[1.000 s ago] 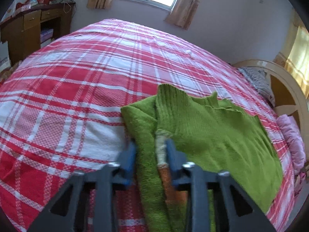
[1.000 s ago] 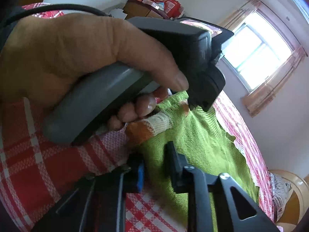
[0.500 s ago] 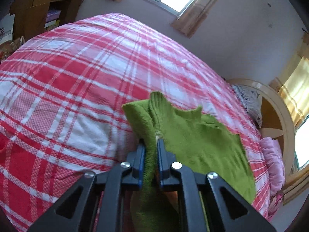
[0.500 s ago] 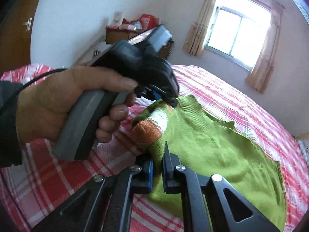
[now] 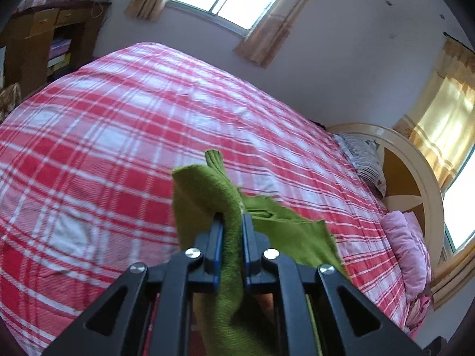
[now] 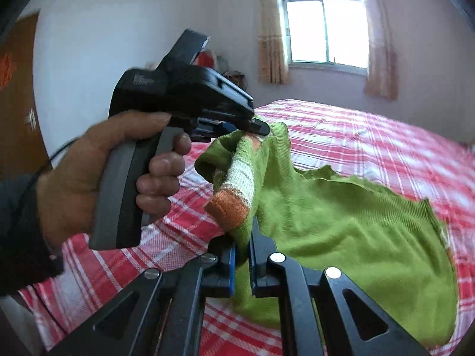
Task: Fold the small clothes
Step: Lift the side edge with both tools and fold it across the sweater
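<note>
A small green knitted sweater (image 6: 350, 219) with an orange and white cuff (image 6: 234, 198) is partly lifted off the red plaid bed (image 6: 371, 136). My right gripper (image 6: 241, 243) is shut on the green knit just below the cuff. In the right wrist view my left gripper (image 6: 255, 129), held by a hand (image 6: 89, 175), pinches the sweater's upper edge higher up. In the left wrist view my left gripper (image 5: 231, 222) is shut on a green fold of the sweater (image 5: 213, 184) that stands up past its tips. The rest of the garment trails down onto the bed.
The bed (image 5: 118, 136) fills both views. A wooden desk with shelves (image 5: 44, 44) stands at the far left, a curved headboard (image 5: 415, 178) with a pink pillow (image 5: 406, 243) and striped pillow at the right. Windows with curtains (image 6: 323, 35) lie beyond.
Both grippers closed on the sweater and rose, lifting its near edge off the bed. The right gripper rolled and swung sideways, so the garment now hangs between the two grips.
</note>
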### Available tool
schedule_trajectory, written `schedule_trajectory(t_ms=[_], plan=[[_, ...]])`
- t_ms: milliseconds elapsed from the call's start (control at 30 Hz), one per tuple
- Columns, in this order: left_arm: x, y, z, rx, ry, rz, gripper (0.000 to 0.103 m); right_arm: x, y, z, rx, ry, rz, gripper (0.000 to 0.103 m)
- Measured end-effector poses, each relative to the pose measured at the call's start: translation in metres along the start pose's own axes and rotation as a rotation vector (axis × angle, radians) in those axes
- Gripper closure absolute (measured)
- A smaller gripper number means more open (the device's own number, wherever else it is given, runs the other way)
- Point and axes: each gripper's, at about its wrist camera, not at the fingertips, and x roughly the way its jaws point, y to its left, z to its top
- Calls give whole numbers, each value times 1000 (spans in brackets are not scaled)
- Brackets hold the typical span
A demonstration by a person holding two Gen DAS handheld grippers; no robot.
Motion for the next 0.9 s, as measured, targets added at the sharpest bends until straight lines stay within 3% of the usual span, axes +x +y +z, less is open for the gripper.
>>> schedule_trajectory(t_ms=[367,900], plan=[[29,-81,-2,98,24,-80,92,-49,-75,-7,161,-67,23,97],[93,-164,-29,223,121,-86,92,-103,-157,-37,336,-108,-42,97]])
